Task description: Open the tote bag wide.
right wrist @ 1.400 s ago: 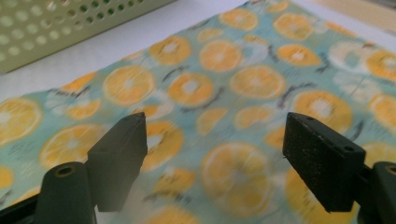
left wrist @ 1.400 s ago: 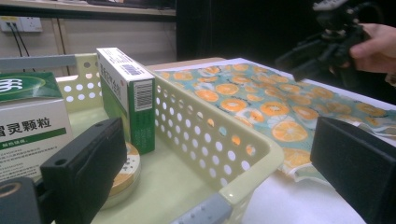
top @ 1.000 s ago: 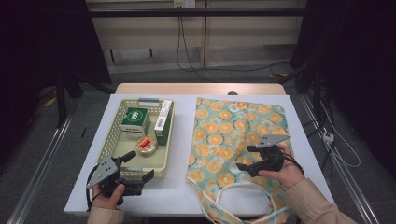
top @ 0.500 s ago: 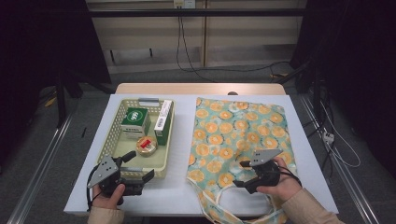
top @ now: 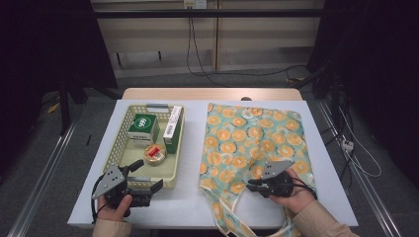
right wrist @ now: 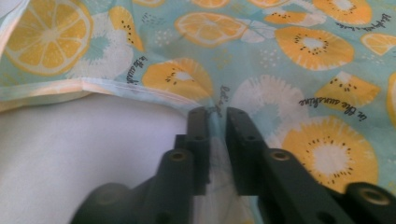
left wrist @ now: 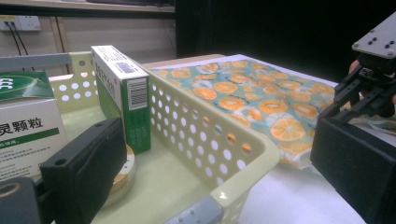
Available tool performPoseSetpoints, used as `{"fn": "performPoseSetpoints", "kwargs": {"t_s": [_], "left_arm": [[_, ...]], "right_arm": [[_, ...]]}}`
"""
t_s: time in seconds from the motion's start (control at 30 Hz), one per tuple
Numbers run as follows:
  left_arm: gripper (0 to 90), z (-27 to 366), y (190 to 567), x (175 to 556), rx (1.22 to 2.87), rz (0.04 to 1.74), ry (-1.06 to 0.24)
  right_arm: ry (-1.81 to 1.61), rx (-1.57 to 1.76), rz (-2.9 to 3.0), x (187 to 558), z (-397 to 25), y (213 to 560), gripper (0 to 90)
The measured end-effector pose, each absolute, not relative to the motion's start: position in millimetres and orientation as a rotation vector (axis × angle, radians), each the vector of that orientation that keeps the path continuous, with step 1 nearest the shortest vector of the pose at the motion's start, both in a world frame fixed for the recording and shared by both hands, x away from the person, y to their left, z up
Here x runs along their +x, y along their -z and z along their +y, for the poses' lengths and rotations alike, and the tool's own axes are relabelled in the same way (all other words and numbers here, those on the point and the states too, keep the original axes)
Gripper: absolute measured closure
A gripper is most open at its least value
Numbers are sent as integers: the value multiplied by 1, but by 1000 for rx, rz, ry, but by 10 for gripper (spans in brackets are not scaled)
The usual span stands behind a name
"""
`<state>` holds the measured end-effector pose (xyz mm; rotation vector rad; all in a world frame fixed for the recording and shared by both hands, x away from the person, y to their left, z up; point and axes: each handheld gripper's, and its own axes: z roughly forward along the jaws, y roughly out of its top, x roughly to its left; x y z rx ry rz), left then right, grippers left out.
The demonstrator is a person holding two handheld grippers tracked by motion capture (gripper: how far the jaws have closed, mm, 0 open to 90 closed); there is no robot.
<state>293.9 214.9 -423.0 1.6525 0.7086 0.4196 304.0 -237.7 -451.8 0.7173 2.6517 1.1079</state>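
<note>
Right gripper view: jaws of right gripper (right wrist: 217, 114) nearly closed, pinching the edge of the fruit-print cloth bag (right wrist: 280, 70) lying flat on the white table (top: 190, 197). Left gripper (top: 150, 185) wide open beside the yellow basket (top: 173, 168), holding nothing.

Bag (top: 254, 143) bottom and handles were cut off at the high view's lower edge. Round tin (left wrist: 122, 170) was mostly hidden behind a jaw in the left gripper view.
</note>
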Motion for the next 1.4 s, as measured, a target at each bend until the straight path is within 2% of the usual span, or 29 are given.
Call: {"fn": "performPoseSetpoints", "kwargs": {"t_s": [0.07,0.13,0.83,1.4], "left_arm": [[35,215,423,294,1654,708,-419],[35,215,423,294,1657,706,-420],[35,215,423,295,1657,704,-416],[35,216,424,295,1661,707,-414]], "right_arm": [[-1102,723,2648,307,-236,451,892],[-1092,722,2637,309,-234,451,900],[-1132,897,2501,380,-235,443,900],[-1115,905,2483,411,-224,443,900]]}}
